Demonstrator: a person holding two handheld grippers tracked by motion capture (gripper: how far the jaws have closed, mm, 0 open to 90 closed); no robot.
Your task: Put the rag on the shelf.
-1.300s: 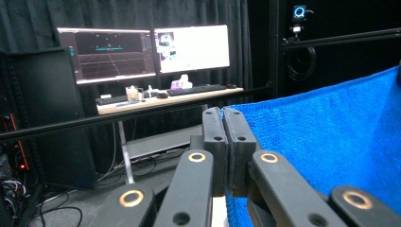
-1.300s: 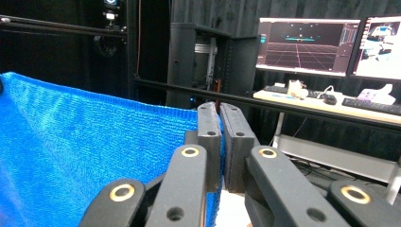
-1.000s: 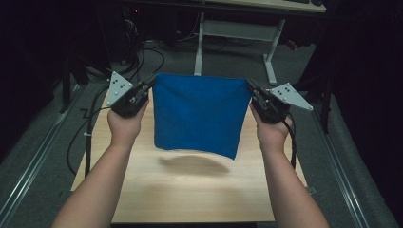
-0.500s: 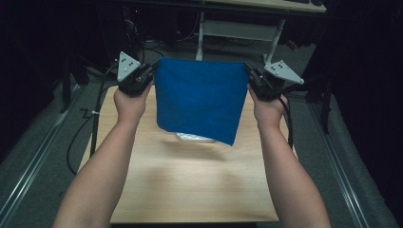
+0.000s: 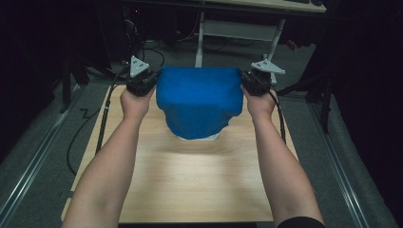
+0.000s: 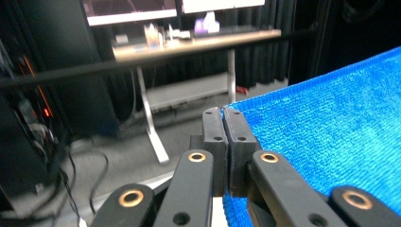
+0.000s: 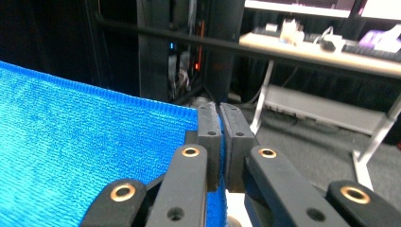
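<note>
Left tool [image 5: 148,83] clamped tight on the blue cloth's [image 5: 199,102] left top corner, held above the tabletop [image 5: 190,180]. Cloth stretched level between both tools, lower part sagging over something white, unidentifiable. Right tool [image 5: 251,81] likewise closed on the right top corner.

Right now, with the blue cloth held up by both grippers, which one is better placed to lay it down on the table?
Neither; likely both together. The left gripper and right gripper each clamp a top corner of the blue cloth, level above the table.
</note>
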